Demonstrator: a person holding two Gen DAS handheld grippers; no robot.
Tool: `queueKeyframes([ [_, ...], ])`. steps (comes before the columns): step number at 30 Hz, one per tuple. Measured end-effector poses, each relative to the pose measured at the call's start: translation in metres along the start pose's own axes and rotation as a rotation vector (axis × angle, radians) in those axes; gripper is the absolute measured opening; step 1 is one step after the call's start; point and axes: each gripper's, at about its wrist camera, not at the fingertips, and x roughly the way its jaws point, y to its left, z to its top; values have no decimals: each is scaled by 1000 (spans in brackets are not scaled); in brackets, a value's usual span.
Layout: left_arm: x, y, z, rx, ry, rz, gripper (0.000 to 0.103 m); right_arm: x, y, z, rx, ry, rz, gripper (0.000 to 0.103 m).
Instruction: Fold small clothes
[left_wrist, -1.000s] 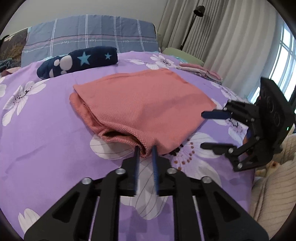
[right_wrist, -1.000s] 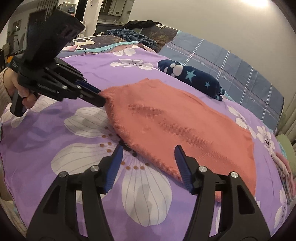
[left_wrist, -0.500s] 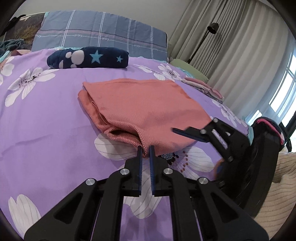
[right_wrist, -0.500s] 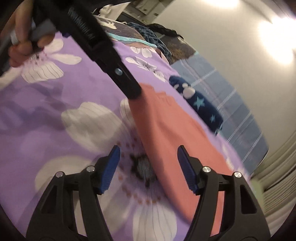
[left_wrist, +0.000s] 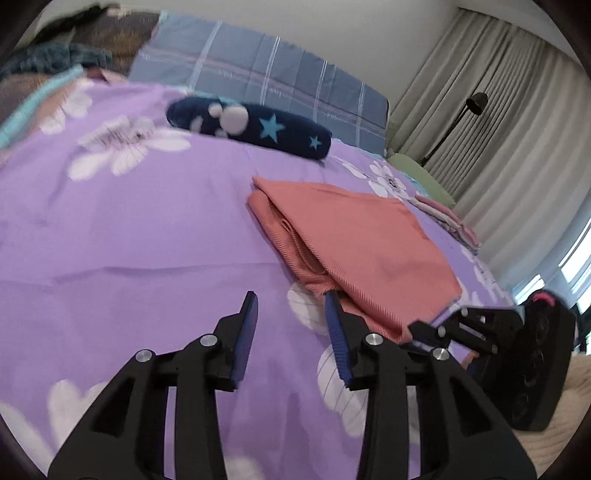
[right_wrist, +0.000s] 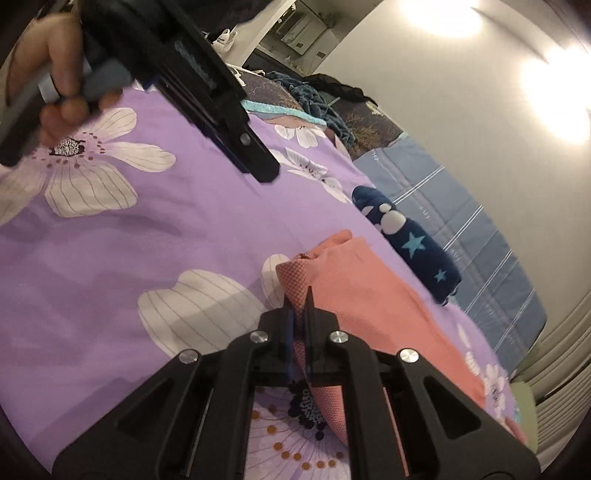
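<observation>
On a bed spread with a purple flowered sheet (left_wrist: 122, 236), a folded salmon-pink garment (left_wrist: 354, 243) lies flat near a rolled navy star-print cloth (left_wrist: 255, 125). The right gripper (right_wrist: 300, 306) has its fingers pressed together on the garment's near corner, while the left gripper (left_wrist: 291, 321) hangs beside the garment's edge with fingers spread wide, holding nothing.
</observation>
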Motion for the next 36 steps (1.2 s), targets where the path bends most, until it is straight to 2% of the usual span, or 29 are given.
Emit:
queueKeyframes([
  [2,18,4,8,-28,32,-69,54,1,1,2,3,1,-3,4],
  [4,39,11,19,-71,61,-111,54,2,4,4,6,3,-2,4],
  [7,74,23,39,-122,94,-106,54,5,3,5,19,8,7,4],
  [9,95,32,51,-161,102,-135,54,6,2,5,24,12,9,4],
  [10,103,36,57,-181,94,-148,51,8,1,5,25,14,12,4],
  [12,115,44,69,-224,70,-164,23,13,0,7,31,23,24,4],
  [13,121,49,75,-254,58,-162,5,14,0,8,34,27,30,4],
  [17,106,41,94,-221,-48,-161,4,15,-9,15,91,14,42,4],
  [19,101,39,97,-186,-69,-125,0,14,-13,18,142,15,70,4],
  [20,103,43,95,-174,-61,-75,0,18,-14,18,160,30,92,4],
  [22,113,56,84,-213,-18,-56,0,29,-7,13,140,85,129,4],
  [23,119,66,77,-265,3,-86,0,35,0,9,118,111,136,4],
  [24,116,73,74,-307,-10,-130,0,36,4,7,105,120,134,5],
  [25,112,77,73,-321,-29,-152,0,35,4,6,100,118,134,5],
  [27,101,75,75,-297,-45,-143,2,31,-2,5,126,103,161,9],
  [29,96,67,74,-259,-27,-132,20,28,-10,4,164,103,199,16],
  [32,89,55,68,-204,-8,-138,37,14,-15,0,189,86,216,30],
  [34,97,49,63,-172,47,-109,38,6,-16,-3,186,82,201,32],
  [36,101,48,60,-147,51,-76,37,5,-13,-6,174,94,191,35],
])
